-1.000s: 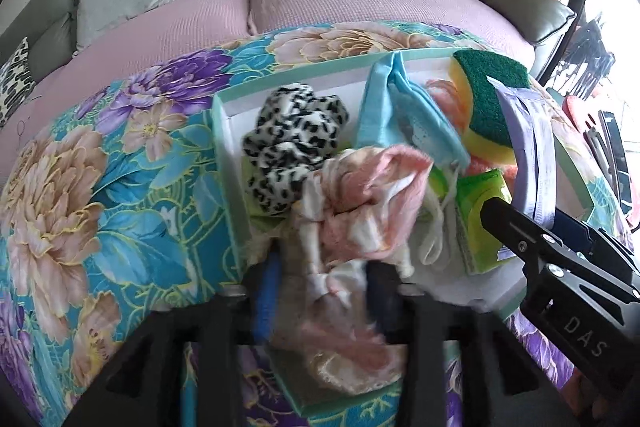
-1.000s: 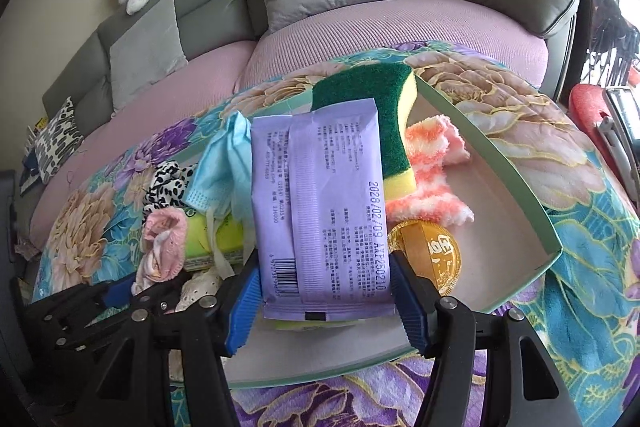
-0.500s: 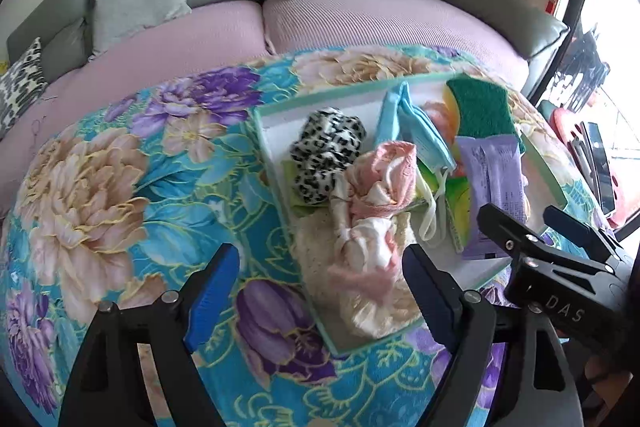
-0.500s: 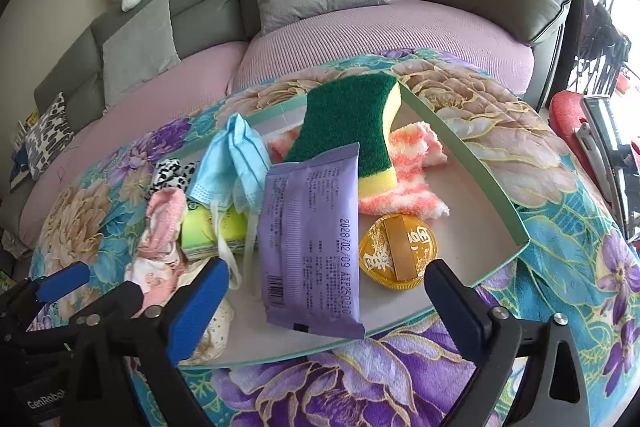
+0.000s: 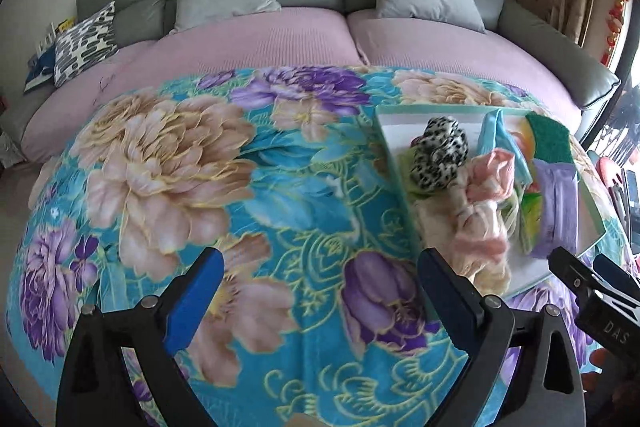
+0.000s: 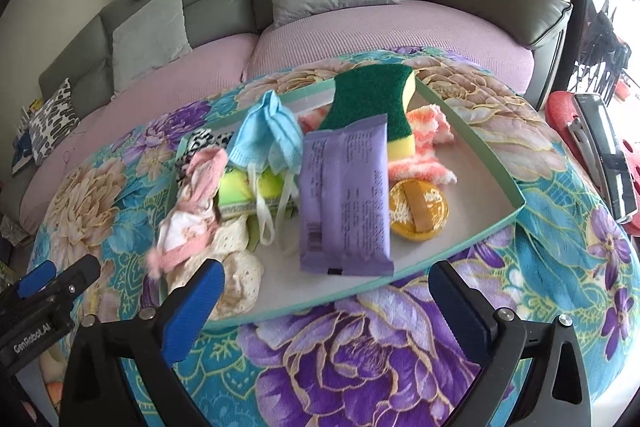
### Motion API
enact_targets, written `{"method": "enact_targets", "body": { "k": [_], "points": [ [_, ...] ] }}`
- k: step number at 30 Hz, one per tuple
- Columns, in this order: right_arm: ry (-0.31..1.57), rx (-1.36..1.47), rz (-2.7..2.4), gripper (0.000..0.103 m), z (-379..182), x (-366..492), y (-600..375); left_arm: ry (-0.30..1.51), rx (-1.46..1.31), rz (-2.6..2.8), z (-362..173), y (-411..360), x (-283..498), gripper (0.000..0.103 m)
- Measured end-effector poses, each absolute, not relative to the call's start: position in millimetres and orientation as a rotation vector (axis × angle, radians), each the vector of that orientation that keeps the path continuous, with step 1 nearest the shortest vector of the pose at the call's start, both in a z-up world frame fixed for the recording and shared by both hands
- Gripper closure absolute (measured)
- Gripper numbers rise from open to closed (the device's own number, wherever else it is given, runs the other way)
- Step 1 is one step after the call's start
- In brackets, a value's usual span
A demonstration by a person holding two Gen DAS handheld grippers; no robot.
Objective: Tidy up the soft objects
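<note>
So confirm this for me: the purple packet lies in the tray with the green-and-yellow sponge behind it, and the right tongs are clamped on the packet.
Wrong on the grip only. The right wrist view shows the right tongs open and clear of the purple packet, nothing between the pads. The rest holds: the packet lies in the tray with the green-and-yellow sponge behind it.

Purple packet [image 6: 346, 199], leopard-print scrunchie [image 5: 440, 157]

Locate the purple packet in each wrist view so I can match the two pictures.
Left wrist: purple packet lies at the far right, inside the tray, near its right wall.
Right wrist: purple packet lies centre frame, its far end on the green sponge.
Shared landmark: the green sponge.
</note>
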State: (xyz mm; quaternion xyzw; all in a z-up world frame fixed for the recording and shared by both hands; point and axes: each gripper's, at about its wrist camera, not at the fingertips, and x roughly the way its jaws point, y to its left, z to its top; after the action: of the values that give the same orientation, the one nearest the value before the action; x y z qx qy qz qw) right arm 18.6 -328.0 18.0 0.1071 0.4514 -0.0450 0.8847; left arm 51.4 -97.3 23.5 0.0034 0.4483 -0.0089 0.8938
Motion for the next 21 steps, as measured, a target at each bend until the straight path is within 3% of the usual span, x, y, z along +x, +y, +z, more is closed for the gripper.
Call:
{"method": "enact_targets", "body": {
  "k": [21],
  "points": [
    [0.938,0.144,-0.057,0.000,27,1,-294,0.929,0.027,0.083,15,-64,17,0.005]
  ]
}}
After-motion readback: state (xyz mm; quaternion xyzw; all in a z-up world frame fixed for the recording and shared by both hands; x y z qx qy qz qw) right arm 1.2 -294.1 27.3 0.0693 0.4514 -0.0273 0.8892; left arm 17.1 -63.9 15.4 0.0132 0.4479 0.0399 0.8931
